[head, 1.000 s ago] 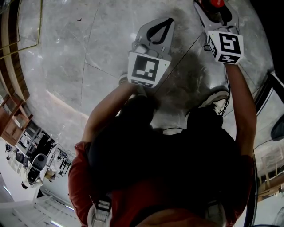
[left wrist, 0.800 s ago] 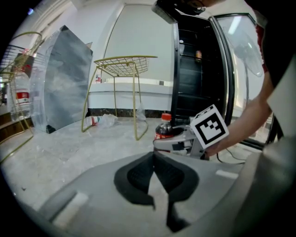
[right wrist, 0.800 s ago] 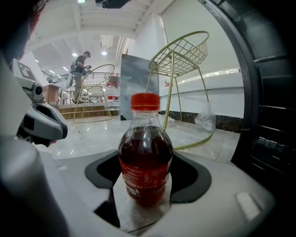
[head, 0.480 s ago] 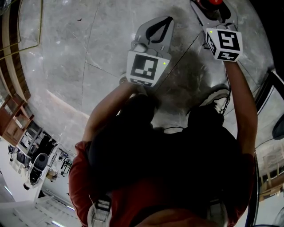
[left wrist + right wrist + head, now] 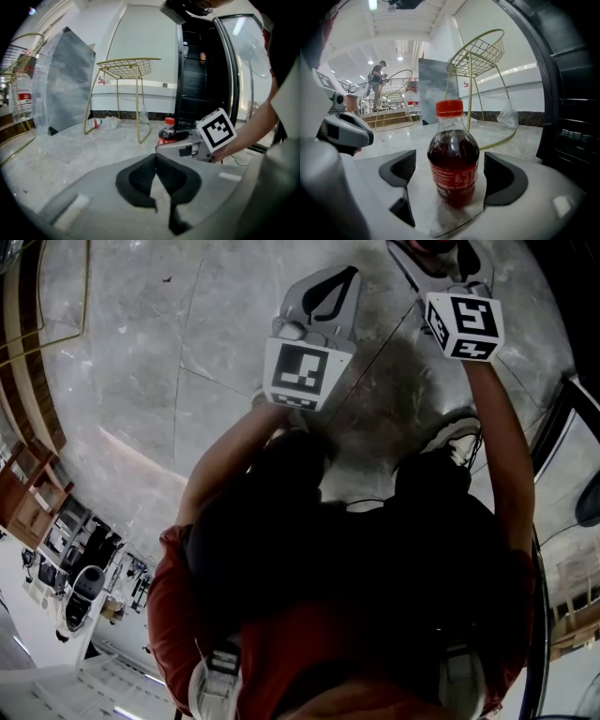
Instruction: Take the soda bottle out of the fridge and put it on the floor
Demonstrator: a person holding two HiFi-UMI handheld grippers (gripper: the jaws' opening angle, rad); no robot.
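Note:
The soda bottle [image 5: 453, 159], dark cola with a red cap and red label, stands upright on the marble floor [image 5: 506, 136]. My right gripper [image 5: 452, 180] is around it. Its jaws have just been opening, and both black pads [image 5: 399, 169] now stand clear of the bottle's sides. In the left gripper view the bottle [image 5: 166, 133] shows behind the right gripper's marker cube [image 5: 216, 130]. My left gripper [image 5: 155, 158] is shut on nothing, low over the floor to the left. In the head view the left gripper [image 5: 336, 282] and right gripper [image 5: 439, 251] sit near the top edge.
The open black fridge [image 5: 201, 79] stands just right of the bottle, its door frame [image 5: 572, 117] close to my right gripper. A gold wire stool [image 5: 126, 70] and a crumpled plastic bottle [image 5: 104, 123] lie beyond. The person's shoe [image 5: 455, 439] is near the right arm.
The right gripper's jaws have spread apart and let go of the bottle, which stays standing on the floor. Both hands have kept their places; the left gripper is unchanged.

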